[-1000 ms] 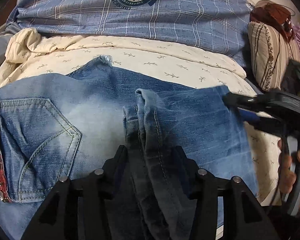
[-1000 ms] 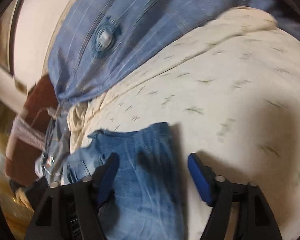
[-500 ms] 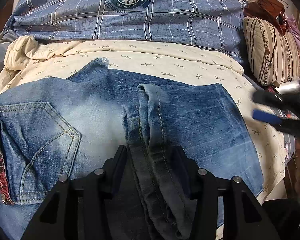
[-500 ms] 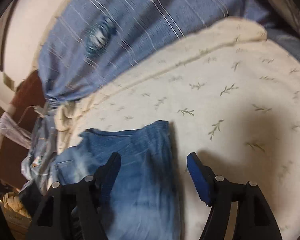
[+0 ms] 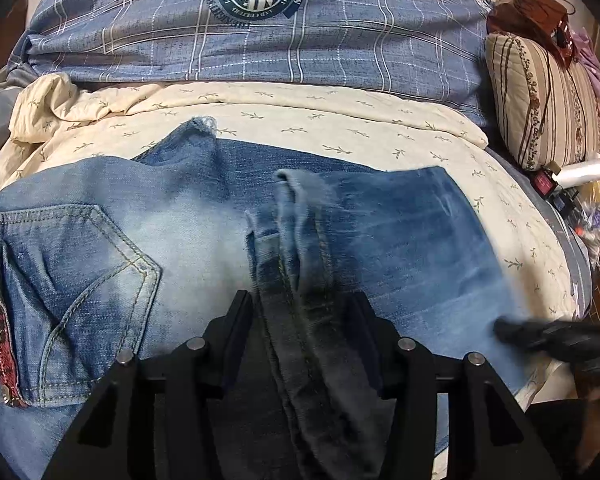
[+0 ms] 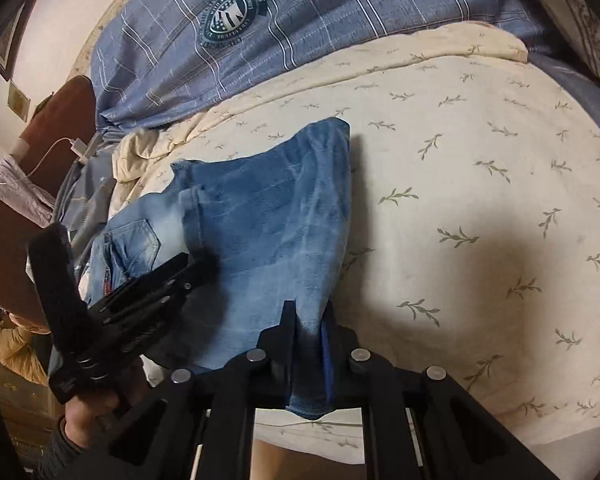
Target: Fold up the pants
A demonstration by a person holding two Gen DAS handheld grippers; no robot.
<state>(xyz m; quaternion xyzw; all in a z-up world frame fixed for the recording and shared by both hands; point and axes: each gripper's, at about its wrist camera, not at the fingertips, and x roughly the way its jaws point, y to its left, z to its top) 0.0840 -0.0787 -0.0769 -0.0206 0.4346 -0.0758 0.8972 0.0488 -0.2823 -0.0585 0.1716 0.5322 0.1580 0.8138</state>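
Observation:
Blue jeans (image 5: 400, 232) lie folded on a cream leaf-print quilt (image 5: 340, 128); a back pocket (image 5: 72, 280) shows at the left. My left gripper (image 5: 304, 312) is shut on a bunched fold of the jeans running between its fingers. In the right wrist view the jeans (image 6: 268, 232) lie on the quilt (image 6: 480, 200), and my right gripper (image 6: 310, 328) is shut on their near right edge. The left gripper (image 6: 172, 280) also shows there, resting on the jeans. The right gripper (image 5: 540, 336) appears blurred at the jeans' right corner.
A blue plaid duvet (image 5: 260, 32) with a round crest lies behind the quilt. A striped pillow (image 5: 548, 100) and small clutter (image 5: 580, 184) sit at the right. The bed's near edge (image 6: 340, 440) runs just under the right gripper.
The right gripper moved from the far right edge of the jeans down to their near right corner and shut on the fabric. The left gripper kept its hold.

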